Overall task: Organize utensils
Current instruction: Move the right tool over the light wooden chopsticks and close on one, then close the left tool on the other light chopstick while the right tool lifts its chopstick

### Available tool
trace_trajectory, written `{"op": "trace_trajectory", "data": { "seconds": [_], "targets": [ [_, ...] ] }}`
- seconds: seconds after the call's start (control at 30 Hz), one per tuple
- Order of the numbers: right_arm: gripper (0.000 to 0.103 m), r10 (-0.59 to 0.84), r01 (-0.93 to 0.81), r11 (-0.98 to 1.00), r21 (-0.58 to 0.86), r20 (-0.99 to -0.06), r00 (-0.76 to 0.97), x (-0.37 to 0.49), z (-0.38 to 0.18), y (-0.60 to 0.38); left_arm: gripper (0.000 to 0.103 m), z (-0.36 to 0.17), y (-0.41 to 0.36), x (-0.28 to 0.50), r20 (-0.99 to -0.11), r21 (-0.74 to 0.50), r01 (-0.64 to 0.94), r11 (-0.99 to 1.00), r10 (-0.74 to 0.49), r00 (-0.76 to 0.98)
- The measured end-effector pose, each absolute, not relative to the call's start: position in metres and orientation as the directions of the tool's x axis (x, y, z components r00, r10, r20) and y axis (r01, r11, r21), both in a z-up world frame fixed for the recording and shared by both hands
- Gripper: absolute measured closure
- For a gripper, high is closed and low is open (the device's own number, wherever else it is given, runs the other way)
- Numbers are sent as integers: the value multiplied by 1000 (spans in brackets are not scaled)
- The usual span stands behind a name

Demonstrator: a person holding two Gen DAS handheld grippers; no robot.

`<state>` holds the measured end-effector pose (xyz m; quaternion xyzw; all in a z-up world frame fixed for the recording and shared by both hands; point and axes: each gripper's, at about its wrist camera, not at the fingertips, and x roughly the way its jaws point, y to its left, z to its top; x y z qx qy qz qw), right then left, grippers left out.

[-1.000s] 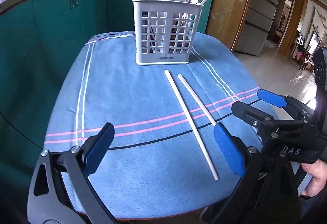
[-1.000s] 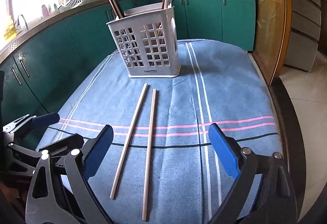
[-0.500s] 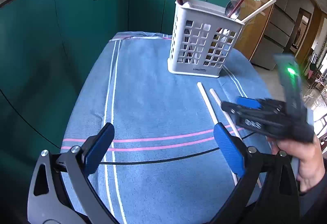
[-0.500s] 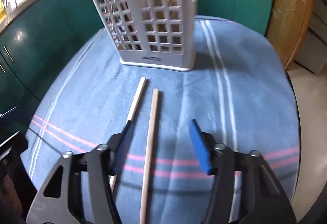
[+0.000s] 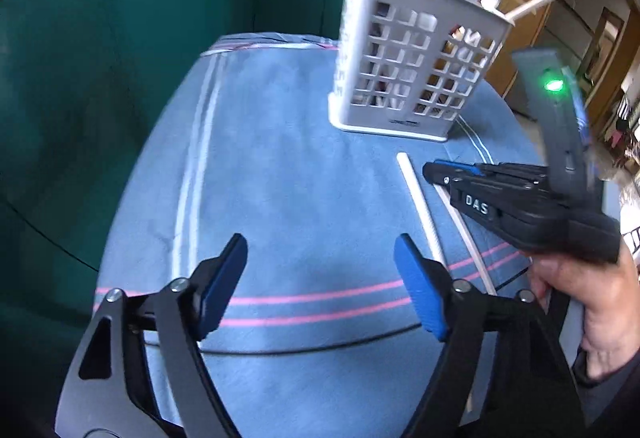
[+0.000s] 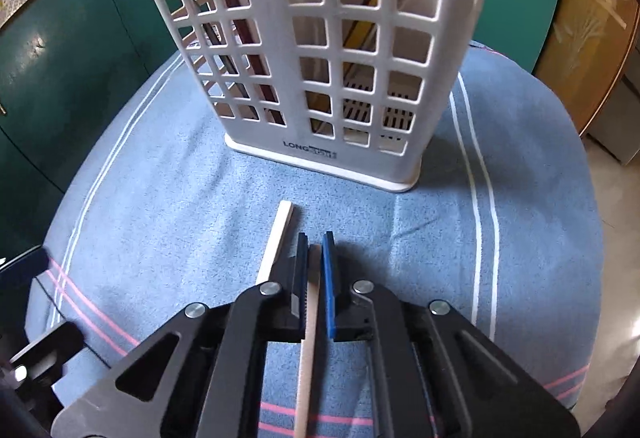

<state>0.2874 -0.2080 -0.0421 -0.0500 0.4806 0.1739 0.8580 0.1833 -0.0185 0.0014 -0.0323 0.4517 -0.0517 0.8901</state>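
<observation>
Two pale chopsticks lie side by side on the blue cloth in front of a white slotted utensil basket (image 6: 320, 50) that holds several utensils. My right gripper (image 6: 316, 242) is shut on the right chopstick (image 6: 310, 322) near its far end, low on the cloth. The left chopstick (image 6: 276, 242) lies free just beside it. In the left wrist view my right gripper (image 5: 436, 170) sits over the right chopstick (image 5: 466, 234), next to the free one (image 5: 420, 210), before the basket (image 5: 412, 66). My left gripper (image 5: 320, 270) is open and empty above the cloth.
The blue striped cloth (image 5: 280, 178) covers a small round table. Teal cabinets (image 5: 100, 38) stand close behind and to the left. A wooden door (image 6: 592, 38) and open floor lie to the right.
My right gripper moved forward and down onto the right chopstick and its jaws closed from wide open. My left gripper swung left and drew nearer to the cloth.
</observation>
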Motion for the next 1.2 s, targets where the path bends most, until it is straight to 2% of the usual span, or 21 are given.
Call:
{"op": "trace_trajectory", "data": {
  "seconds": [0.17,0.2,0.27,0.3,0.37,0.43,0.47,0.53,0.6,0.7,0.83,1.0,1.2],
  "targets": [
    [96,311,-317,935,162,-805,506,288,-21,-245,31,-2,-55,220,-836,-74,118,990,-127,535],
    [96,320,-311,934,177,-801,506,288,-20,-254,35,-4,-67,234,-848,-68,128,989,-125,515],
    [96,330,-295,934,199,-797,506,290,-19,-269,50,-10,-81,252,-870,-56,129,990,-112,481],
    [96,331,-284,936,209,-796,506,291,-19,-277,63,-16,-88,265,-889,-56,119,991,-103,446],
    [96,332,-275,937,216,-797,505,294,-20,-286,69,-24,-97,282,-905,-66,119,991,-109,410],
    [96,333,-268,937,222,-796,506,293,-18,-287,82,-32,-103,293,-919,-67,112,991,-106,381],
    [96,335,-269,937,224,-795,505,293,-17,-291,83,-35,-105,297,-924,-69,106,992,-104,369],
    [96,345,-277,933,230,-791,506,291,-16,-293,95,-36,-103,303,-923,-76,78,994,-100,372],
    [96,352,-287,930,231,-786,508,288,-14,-295,97,-36,-98,305,-920,-141,74,987,-158,358],
    [96,367,-301,923,238,-779,509,280,-10,-292,97,-28,-88,300,-906,-163,80,983,-181,383],
    [96,392,-311,915,257,-752,530,264,3,-292,97,14,-69,267,-838,-234,134,963,-269,475],
    [96,446,-342,892,294,-687,574,235,31,-295,97,78,-45,203,-718,-235,208,949,-314,622],
    [96,480,-379,877,294,-570,667,181,84,-298,97,116,-25,141,-630,-213,248,945,-327,705]
  ]
}}
